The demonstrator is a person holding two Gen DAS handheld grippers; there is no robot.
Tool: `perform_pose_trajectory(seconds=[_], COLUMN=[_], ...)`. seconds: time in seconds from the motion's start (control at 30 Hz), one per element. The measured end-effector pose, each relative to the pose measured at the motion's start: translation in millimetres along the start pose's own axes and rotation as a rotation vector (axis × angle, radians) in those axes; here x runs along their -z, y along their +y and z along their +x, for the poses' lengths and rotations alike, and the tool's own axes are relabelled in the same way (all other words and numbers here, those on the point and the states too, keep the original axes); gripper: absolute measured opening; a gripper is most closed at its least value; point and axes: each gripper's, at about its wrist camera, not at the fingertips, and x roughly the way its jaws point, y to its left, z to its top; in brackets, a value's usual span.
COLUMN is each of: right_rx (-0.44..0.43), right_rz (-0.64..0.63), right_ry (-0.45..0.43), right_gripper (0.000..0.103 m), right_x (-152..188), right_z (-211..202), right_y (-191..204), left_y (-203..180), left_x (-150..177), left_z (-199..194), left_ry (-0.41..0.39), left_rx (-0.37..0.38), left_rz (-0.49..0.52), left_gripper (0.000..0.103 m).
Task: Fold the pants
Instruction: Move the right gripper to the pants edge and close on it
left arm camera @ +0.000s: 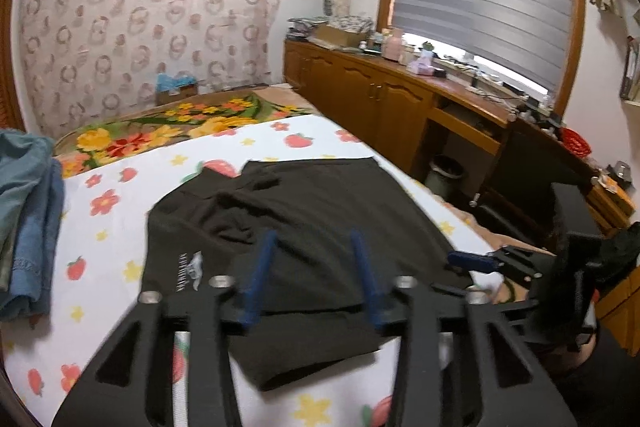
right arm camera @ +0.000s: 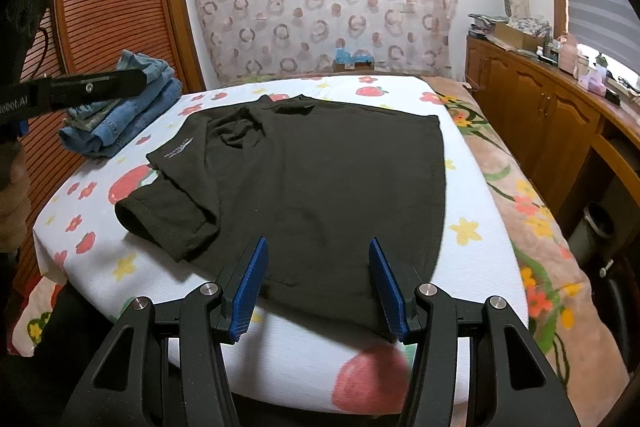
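My right gripper [right arm camera: 316, 259] hung released, angled down over the near hem of the black garment [right arm camera: 320, 179] spread flat on the bed [right arm camera: 280, 367]. My left gripper [left arm camera: 316, 239], also released, hovered above it. Folded jeans [right arm camera: 120, 119] lay beyond, near the bed's far left.

We see soft daylight glaring in a strip under the grey slatted window blind [left arm camera: 480, 7]; the room is otherwise evenly, mildly lit. Shadows on the white fruit-and-flower printed bedsheet [right arm camera: 400, 91] are faint. Both fisheye views bend at dark vignetted corners, and the left view is motion-blurred
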Motion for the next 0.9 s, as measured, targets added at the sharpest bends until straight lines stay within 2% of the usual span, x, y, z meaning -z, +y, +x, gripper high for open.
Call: perform_pose_trajectory(seconds=[0.07,0.1,0.3,0.4,0.63,0.8,0.9], right_rx=[-0.008,-0.011,-0.032,-0.045,-0.086,-0.119,-0.13], right_rz=[-0.002,-0.004,-0.018,-0.033,-0.06,-0.086,-0.094], right_ry=[0.001,0.002,0.002,0.004,0.012,0.037,0.057], right_gripper=[0.055,0.055,0.054,0.045,0.039,0.028,0.027], right_x=[-3,-4,-6,-8,-11,-10,-10], right_z=[0,0,2,5,12,21,27], right_y=[-4,-4,1,4,14,18,18], left_y=[10,14,41,48,53,52,54], left_x=[5,8,34,48,75,87,92], left_z=[2,2,3,6,22,29,29], left_ry=[0.005,0.001,0.013,0.047,0.139,0.168,0.173], left_rx=[-0.029,-0.037,-0.121,-0.125,-0.146,-0.146,-0.141], left_rz=[-0.012,-0.022,-0.075,-0.088,-0.103,-0.1,-0.11], left_gripper=[0.068,0.083,0.084,0.084,0.084,0.084,0.084])
